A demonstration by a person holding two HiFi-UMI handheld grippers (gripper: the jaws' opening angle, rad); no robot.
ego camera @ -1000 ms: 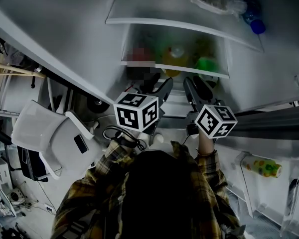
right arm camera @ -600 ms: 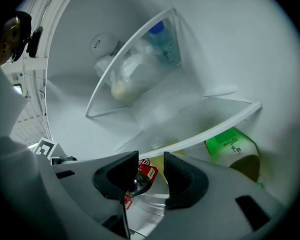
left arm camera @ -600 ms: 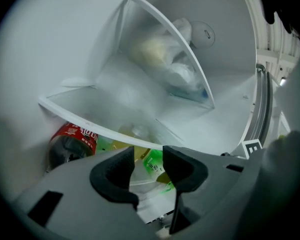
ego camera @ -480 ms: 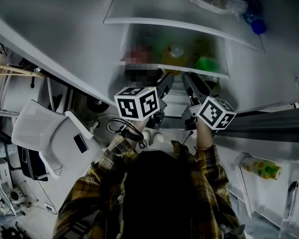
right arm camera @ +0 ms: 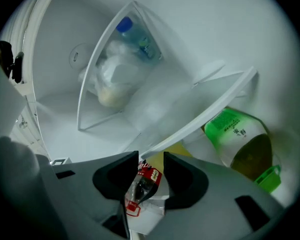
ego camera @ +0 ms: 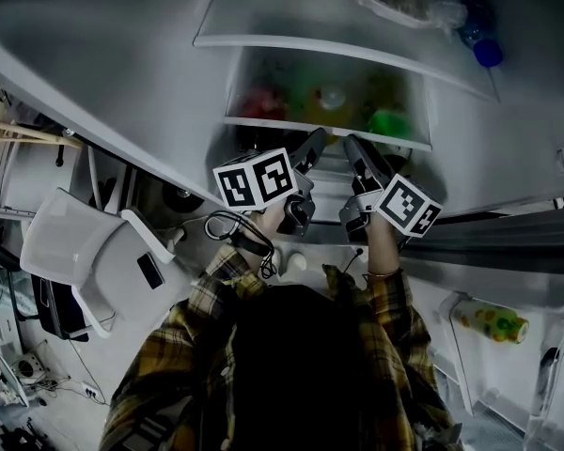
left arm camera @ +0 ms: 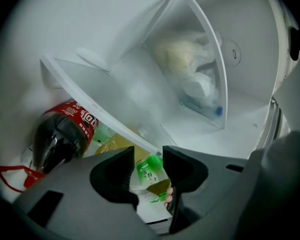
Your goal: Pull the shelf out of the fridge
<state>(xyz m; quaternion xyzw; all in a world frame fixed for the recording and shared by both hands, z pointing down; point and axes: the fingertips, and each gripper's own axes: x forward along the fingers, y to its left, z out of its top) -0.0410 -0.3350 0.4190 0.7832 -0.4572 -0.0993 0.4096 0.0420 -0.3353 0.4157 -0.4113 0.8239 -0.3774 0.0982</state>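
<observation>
The person leans into the open fridge (ego camera: 508, 139) with both tools held side by side at the front edge of the lower shelf (ego camera: 327, 126). This shelf sits in place inside the fridge, under the upper shelf (ego camera: 291, 12). The left gripper (ego camera: 312, 145) has its jaws a narrow gap apart, holding nothing. In its own view the shelf's white front edge (left arm camera: 97, 106) runs down at a slant and ends just above that gap. A green-labelled bottle (left arm camera: 150, 171) shows through the gap, lying further back. The right gripper (ego camera: 354, 148) is likewise narrowly parted and empty (the shelf edge (right arm camera: 205, 111) meets the tip of one jaw but is not between them). A cola bottle (right arm camera: 142, 181) shows through its gap. Both bottles lie beneath the shelf. On the upper shelf rest a plastic bag (right arm camera: 112, 81) and a blue-capped bottle (right arm camera: 136, 38). A white chair (ego camera: 94, 256) stands to the person's left.
</observation>
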